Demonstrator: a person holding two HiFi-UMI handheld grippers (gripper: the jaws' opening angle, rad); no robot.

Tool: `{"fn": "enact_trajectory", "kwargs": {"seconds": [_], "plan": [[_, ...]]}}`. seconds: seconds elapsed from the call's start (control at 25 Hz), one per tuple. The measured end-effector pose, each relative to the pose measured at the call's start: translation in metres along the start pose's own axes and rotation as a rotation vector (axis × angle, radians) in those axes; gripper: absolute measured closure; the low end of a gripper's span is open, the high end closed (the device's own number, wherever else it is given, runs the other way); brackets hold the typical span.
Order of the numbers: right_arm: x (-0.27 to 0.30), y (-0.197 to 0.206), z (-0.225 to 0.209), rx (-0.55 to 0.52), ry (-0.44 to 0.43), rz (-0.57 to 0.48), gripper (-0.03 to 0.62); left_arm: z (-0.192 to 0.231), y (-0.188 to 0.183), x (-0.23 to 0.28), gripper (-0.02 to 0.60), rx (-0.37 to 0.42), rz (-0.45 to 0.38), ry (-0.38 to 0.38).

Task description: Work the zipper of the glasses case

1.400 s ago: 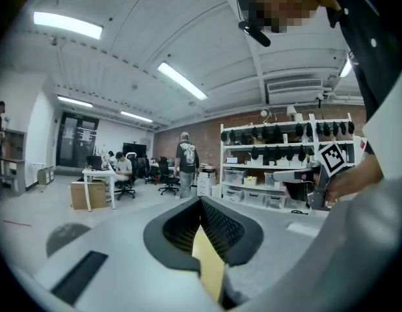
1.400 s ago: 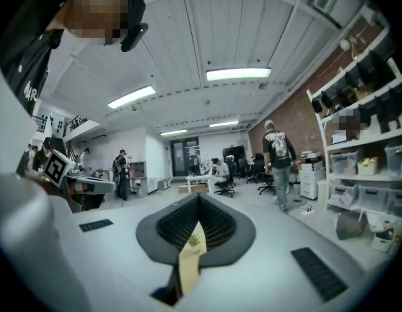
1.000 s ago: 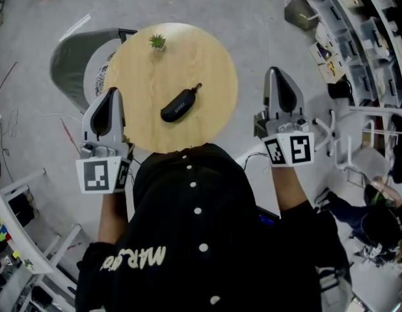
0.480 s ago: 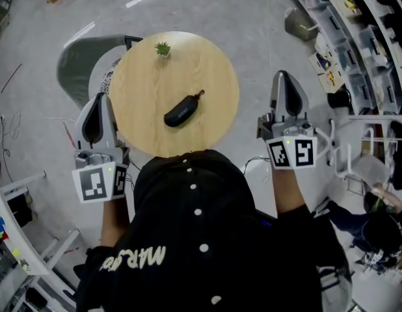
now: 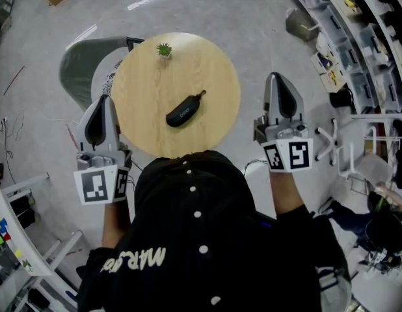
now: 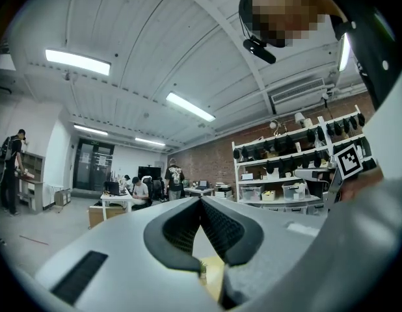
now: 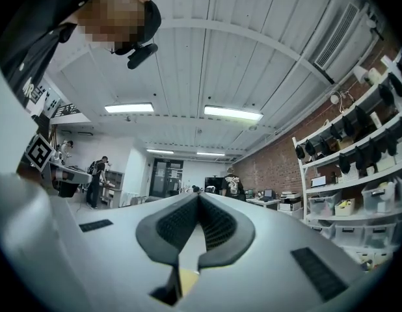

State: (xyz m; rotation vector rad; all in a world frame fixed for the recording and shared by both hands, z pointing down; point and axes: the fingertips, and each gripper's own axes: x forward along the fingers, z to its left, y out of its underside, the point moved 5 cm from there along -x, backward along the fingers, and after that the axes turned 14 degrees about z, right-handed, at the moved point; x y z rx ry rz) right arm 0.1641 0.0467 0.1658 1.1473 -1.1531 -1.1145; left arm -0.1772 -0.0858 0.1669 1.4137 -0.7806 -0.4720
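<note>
the glasses case (image 5: 184, 112) lies near the middle of the round wooden table (image 5: 139, 119). it is flat and on its own, well apart from both tools. in the head view its long axis is diagonal, with the blunt end down-left and the end with a small dark tab (image 5: 200, 94) up-right. that tab is probably the zipper pull or a cord on it.

the left hand-held gripper (image 5: 104, 100) hangs off the table's left edge and the right hand-held gripper (image 5: 277, 77) off its right edge, so the case sits between them, inward of each. the blunt end points toward the left one and the tab end toward the right one. i judge the right is better placed for the pull and the left for steadying the body. both tools point roughly level, out over the room, not down at the table.

each gripper view shows the ribbed pads pressed together with nothing between them, on the left (image 6: 201, 204) and on the right (image 7: 199, 197).

neither gripper view shows the case, only ceiling, shelving and distant people. a sliver of tabletop and the small potted plant (image 5: 164, 49) show through the gap under the left pads. the zipper line is too small to read, so i cannot tell whether the case is zipped. the person's cap hides the table's near edge.
</note>
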Motion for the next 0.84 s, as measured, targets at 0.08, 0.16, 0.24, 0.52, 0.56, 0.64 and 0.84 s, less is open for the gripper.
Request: {"fn": "enact_trajectory", "kwargs": {"seconds": [0.08,0.16,0.24,0.52,0.56,0.64,0.84], "plan": [[-0.001,-0.001,-0.001,-0.006,0.002,0.004,0.592,-0.002,0.001,0.000,0.578,0.045,0.009,-0.008],[-0.002,0.000,-0.002,-0.007,0.001,0.009,0.592,-0.007,-0.002,0.001,0.578,0.045,-0.012,0.002],[-0.003,0.001,-0.003,-0.013,0.003,0.013,0.592,-0.011,-0.005,0.002,0.578,0.014,-0.034,0.013],[-0.002,0.002,0.003,-0.027,-0.013,0.021,0.592,-0.007,0.004,-0.002,0.578,0.061,0.011,-0.002],[-0.002,0.002,0.004,-0.031,-0.016,0.022,0.592,-0.008,0.003,-0.002,0.578,0.065,0.008,-0.001],[-0.002,0.002,0.003,-0.032,-0.017,0.022,0.592,-0.011,0.002,0.000,0.578,0.073,0.003,0.001],[0.000,0.006,-0.004,-0.041,-0.013,0.021,0.592,-0.018,0.004,0.008,0.578,0.070,-0.001,0.011]]}}
